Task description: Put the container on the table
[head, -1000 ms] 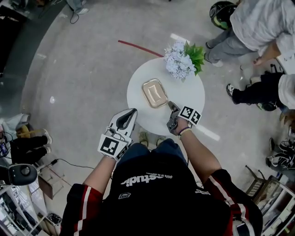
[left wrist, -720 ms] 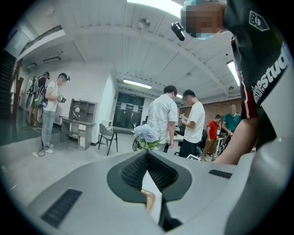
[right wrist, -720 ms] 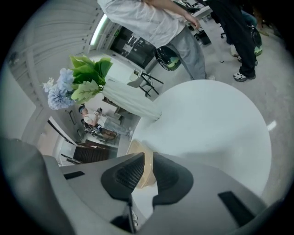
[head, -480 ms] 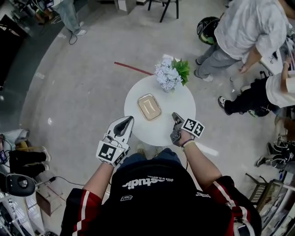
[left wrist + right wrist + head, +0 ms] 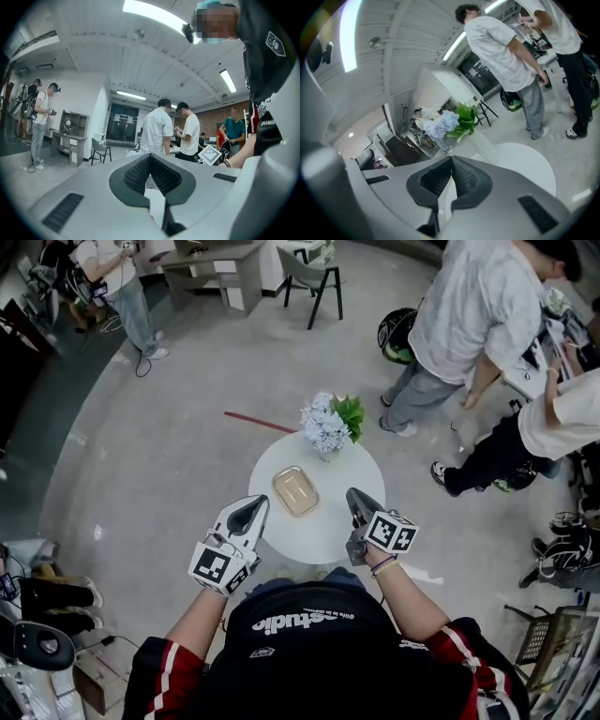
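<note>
A shallow tan rectangular container lies on the round white table, near its middle. My left gripper hovers off the table's left edge, raised and pointing level across the room, its jaws closed tip to tip on nothing. My right gripper hangs over the table's right part, jaws also closed and empty. The container does not show in either gripper view.
A vase of pale blue flowers with green leaves stands at the table's far edge, also in the right gripper view. Two people stand close at the far right. A chair and desk stand beyond.
Both grippers have lifted up and back from the table, the right one away from the container. The container stays where it lay.
</note>
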`<state>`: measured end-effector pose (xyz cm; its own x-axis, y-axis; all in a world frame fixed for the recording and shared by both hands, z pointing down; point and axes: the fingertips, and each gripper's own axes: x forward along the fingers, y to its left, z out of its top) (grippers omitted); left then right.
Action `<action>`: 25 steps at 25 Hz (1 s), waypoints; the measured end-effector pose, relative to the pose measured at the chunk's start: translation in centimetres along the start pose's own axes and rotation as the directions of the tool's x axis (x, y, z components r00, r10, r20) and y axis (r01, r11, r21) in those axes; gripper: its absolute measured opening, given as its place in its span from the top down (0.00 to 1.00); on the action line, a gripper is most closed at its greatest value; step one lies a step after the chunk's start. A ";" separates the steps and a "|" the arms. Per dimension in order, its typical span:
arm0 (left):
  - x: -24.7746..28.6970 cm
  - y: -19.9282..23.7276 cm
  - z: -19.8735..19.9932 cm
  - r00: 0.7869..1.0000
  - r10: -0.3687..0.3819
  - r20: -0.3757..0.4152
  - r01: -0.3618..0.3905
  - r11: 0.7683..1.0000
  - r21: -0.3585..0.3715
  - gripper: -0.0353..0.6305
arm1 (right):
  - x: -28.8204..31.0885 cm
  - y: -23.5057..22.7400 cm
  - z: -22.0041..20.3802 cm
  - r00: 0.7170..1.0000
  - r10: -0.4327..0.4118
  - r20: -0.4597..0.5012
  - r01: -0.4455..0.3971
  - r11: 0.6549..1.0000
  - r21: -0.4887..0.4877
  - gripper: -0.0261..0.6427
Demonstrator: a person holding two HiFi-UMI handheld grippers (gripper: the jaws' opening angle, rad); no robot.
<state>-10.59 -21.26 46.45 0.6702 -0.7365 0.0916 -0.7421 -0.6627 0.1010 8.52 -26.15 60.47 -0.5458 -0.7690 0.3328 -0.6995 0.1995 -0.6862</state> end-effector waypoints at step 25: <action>0.7 -5.6 6.6 0.990 -0.118 0.077 0.119 0.993 -0.008 0.91 | -9.5 20.1 6.7 0.953 0.283 0.108 -0.178 0.813 -0.554 0.94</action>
<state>-6.02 -18.98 39.44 0.7501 -0.6613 0.0027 -0.6568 -0.7446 0.1193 2.76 -18.96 39.18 -0.6681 -0.7422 0.0534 -0.7270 0.6358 -0.2593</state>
